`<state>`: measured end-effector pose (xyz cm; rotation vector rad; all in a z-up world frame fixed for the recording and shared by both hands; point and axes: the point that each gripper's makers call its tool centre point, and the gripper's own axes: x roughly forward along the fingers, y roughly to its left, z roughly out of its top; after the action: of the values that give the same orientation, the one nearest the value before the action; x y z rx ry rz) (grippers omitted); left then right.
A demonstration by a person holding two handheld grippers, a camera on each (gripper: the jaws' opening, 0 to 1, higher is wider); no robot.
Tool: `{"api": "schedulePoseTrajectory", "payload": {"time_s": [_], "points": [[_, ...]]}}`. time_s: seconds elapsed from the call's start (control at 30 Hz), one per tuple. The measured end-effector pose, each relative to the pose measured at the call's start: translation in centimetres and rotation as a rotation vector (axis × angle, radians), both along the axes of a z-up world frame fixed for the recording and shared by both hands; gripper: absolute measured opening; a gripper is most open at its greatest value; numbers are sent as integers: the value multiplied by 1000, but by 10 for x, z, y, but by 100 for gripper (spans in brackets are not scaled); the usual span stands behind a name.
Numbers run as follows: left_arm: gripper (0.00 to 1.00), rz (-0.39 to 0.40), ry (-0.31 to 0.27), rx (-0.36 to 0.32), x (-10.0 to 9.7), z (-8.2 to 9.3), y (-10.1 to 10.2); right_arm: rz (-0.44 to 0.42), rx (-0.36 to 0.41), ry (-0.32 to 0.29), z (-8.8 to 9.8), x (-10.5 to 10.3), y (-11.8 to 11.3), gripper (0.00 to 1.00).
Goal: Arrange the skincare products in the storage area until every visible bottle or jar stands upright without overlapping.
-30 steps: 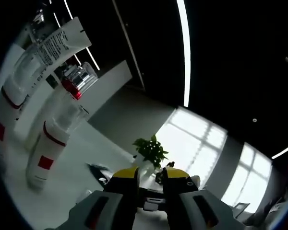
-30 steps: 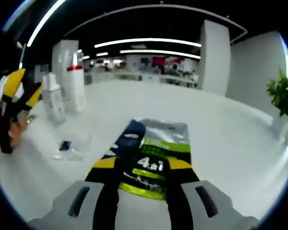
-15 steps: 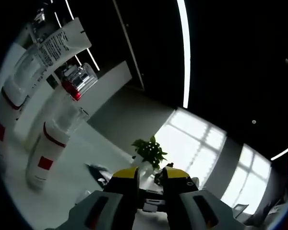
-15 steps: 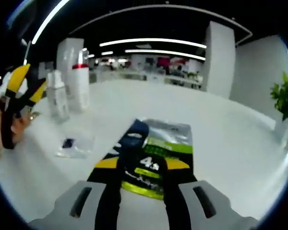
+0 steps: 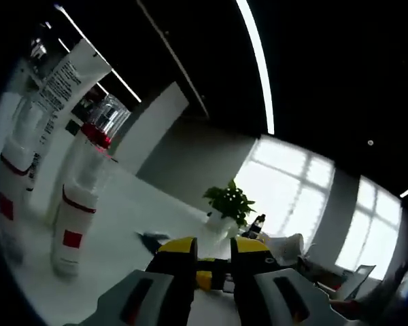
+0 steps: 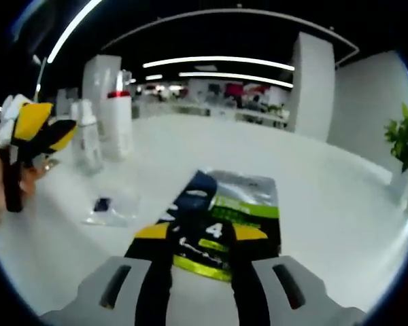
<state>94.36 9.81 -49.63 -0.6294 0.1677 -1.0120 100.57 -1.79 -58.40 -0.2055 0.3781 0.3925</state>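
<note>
The right gripper (image 6: pixel 199 234) hangs low over the flat sachet (image 6: pixel 221 217) on the white table (image 6: pixel 340 204), jaws parted and empty – probably to seize it – while the left gripper (image 5: pixel 205 248), jaws apart and empty, waits near the upright bottles (image 5: pixel 75 210).

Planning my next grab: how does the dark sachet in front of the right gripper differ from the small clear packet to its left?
The dark sachet is large, opaque, black and silver with green bands and a printed 4; the clear packet is smaller and see-through, with one dark square inside. The sachet lies between the right gripper's jaws; the packet lies off to their left. Both lie flat on the white table.
</note>
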Motion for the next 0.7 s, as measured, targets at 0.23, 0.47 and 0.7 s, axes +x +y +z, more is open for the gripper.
{"api": "schedulePoseTrajectory", "payload": {"time_s": [0.23,0.47,0.7], "points": [[28,68,-59,168,7,-11,2,61,169,-45,22,-2,17,67],[41,211,-191,574,16,-27,4,-12,263,-147,48,3,-6,81],[72,19,-80,973,5,-59,-15,-57,274,-215,66,1,-20,81]]}}
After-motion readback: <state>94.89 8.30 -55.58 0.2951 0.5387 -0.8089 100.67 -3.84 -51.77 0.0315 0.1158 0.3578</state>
